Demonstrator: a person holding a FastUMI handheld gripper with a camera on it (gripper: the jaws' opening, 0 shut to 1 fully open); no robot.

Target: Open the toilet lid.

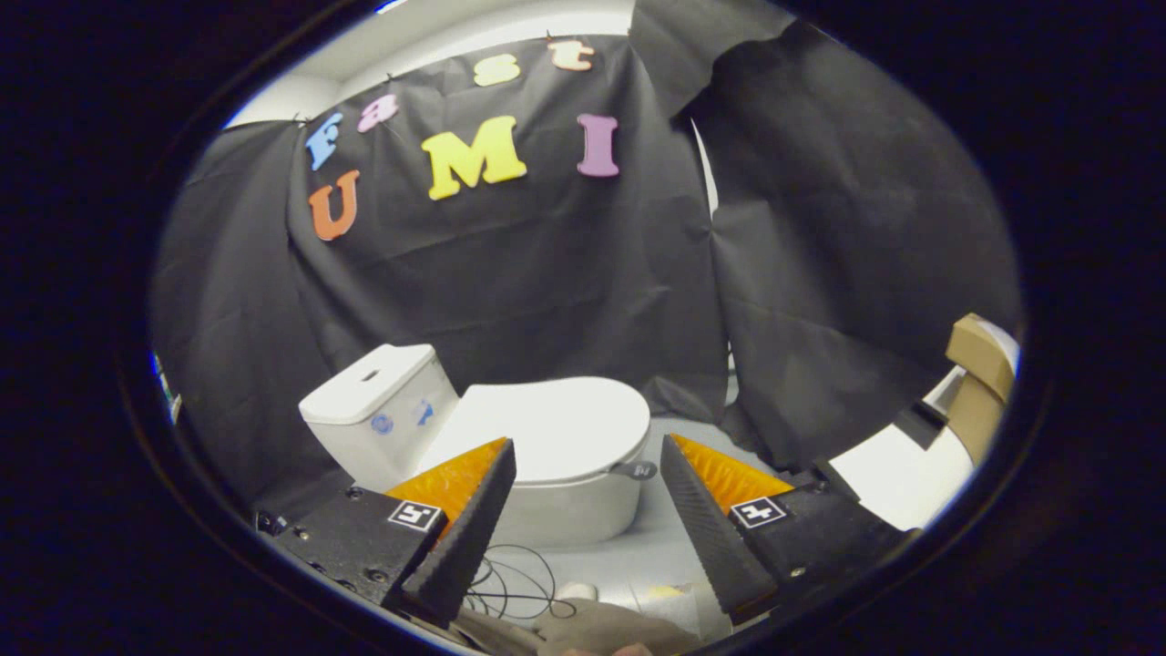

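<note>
Fingers [588, 456] spread apart, gripping nothing, just short of closed toilet lid [547, 428]; small grey tab [635, 470] at lid's front rim; cistern [378, 410] behind.

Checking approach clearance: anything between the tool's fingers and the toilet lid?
Gripper view: nothing in the way. The tool is open, the closed toilet lid just beyond its fingers. Only bare grey floor and thin black cable loops lie below.

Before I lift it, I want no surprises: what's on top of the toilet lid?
Nothing rests on the toilet lid; its white top is bare, a small grey tab at its front edge. It lies closed, hiding the bowl. The open tool holds nothing.
</note>
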